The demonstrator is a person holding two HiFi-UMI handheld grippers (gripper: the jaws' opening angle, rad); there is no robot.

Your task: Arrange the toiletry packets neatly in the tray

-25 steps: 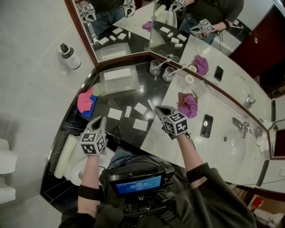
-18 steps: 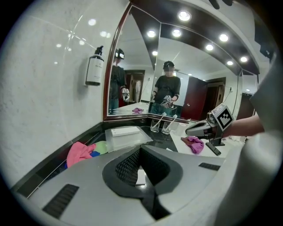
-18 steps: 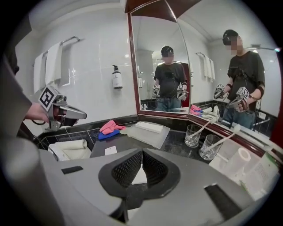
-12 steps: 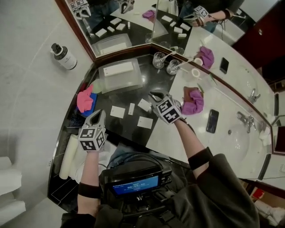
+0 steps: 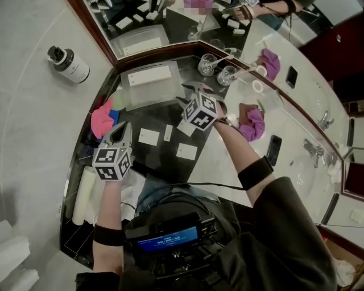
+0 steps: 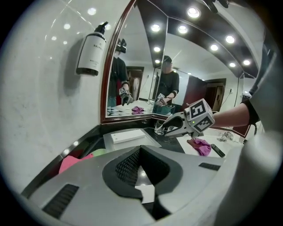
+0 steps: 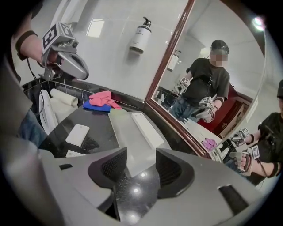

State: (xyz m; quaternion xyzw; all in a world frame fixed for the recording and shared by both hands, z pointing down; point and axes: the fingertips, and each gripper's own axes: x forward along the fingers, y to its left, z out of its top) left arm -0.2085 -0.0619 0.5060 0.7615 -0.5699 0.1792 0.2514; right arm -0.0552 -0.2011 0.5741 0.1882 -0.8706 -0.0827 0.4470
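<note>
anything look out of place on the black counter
Yes: several white packets lie loose on the black counter, outside the clear tray and turned at different angles. The tray holds only one long white box. Nothing looks spilled or damaged.

Black bench [image 5: 159,156] set in mirror corner, white bench section [image 5: 213,165] to its right. Pump bottle [image 5: 67,61] on wall, left of mirror [image 5: 142,17]. Two glasses [image 5: 208,64] side by side at back of black bench, close to mirror frame. Pink cloth [image 5: 101,118] on blue cloth [image 7: 95,107] at left edge. Rolled towel [image 5: 83,196] lower left, beside bench edge. Purple cloth [image 5: 253,123] crumpled on white section. Dark phone [image 5: 273,149] near it, lying flat. Tap [image 5: 311,153] and sink [image 5: 304,179] further right.
</note>
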